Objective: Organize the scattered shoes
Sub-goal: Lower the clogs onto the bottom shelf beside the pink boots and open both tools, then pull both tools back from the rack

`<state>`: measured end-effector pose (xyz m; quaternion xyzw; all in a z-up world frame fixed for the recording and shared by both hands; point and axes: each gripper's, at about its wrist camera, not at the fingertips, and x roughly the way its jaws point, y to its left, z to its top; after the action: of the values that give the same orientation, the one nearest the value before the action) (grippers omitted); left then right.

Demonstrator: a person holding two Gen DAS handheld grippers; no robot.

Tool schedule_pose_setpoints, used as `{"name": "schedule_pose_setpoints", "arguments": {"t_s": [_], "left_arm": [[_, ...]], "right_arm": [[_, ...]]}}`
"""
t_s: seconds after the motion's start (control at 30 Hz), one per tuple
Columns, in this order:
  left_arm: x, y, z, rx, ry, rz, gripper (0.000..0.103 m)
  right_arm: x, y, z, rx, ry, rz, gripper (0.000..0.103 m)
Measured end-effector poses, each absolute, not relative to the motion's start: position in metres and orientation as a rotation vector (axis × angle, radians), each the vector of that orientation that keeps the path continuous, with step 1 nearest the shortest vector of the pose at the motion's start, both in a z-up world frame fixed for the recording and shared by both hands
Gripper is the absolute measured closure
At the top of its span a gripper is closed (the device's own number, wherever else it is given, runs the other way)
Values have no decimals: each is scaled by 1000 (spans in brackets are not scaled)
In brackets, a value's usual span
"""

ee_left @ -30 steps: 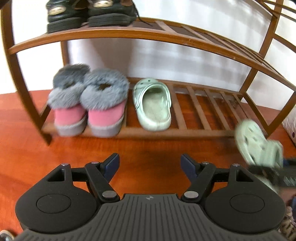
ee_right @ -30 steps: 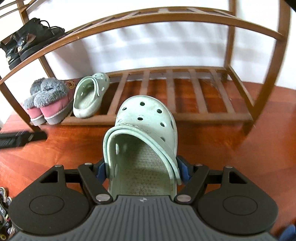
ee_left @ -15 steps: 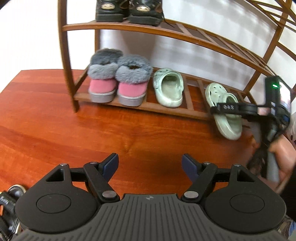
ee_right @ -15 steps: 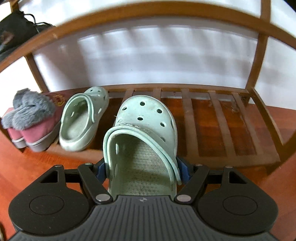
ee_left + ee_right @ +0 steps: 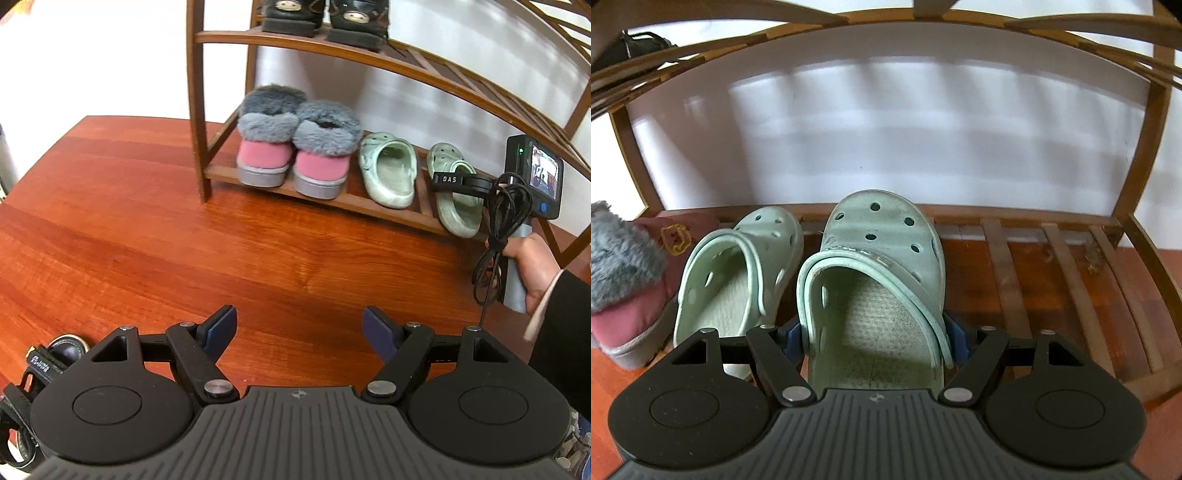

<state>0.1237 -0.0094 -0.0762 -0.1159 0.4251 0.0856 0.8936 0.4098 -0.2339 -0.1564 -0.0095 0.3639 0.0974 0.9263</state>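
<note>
My right gripper is shut on the heel end of a mint green clog. The clog's toe points into the rack's lower shelf. It lies just right of its matching clog, the two side by side. In the left wrist view the held clog overhangs the shelf's front rail; whether it rests on the slats I cannot tell. My left gripper hangs open over the wooden floor, with nothing between its fingers, well back from the rack.
Pink slippers with grey fur fill the lower shelf's left end. Black boots stand on the upper shelf. A black sandal lies on the floor at lower left. A hand holds the right gripper's handle. Bare slats lie right of the clogs.
The right gripper has carried the clog forward and down onto the lower shelf beside its mate. The left gripper has drawn back and left from the rack, bringing the black sandal into view.
</note>
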Motion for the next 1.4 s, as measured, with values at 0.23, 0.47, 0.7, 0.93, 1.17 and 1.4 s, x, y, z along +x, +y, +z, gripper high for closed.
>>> {"name": "schedule_pose_setpoints", "arguments": {"t_s": [0.23, 0.47, 0.7, 0.93, 1.17, 1.4], "left_arm": [[121, -5, -80, -253, 895, 201, 26], [120, -3, -79, -266, 888, 197, 26], [121, -5, -74, -255, 874, 173, 26], [116, -1, -67, -267, 855, 153, 26], [109, 5, -67, -273, 854, 116, 26], [101, 12, -70, -267, 868, 75, 26]], "right_arm": [[421, -228, -169, -46, 747, 190, 22], [421, -230, -168, -63, 761, 199, 19], [406, -238, -158, -37, 782, 224, 18], [368, -251, -138, -25, 797, 239, 18], [326, -266, -119, -20, 813, 249, 17], [286, -284, -104, 9, 841, 242, 17]]}}
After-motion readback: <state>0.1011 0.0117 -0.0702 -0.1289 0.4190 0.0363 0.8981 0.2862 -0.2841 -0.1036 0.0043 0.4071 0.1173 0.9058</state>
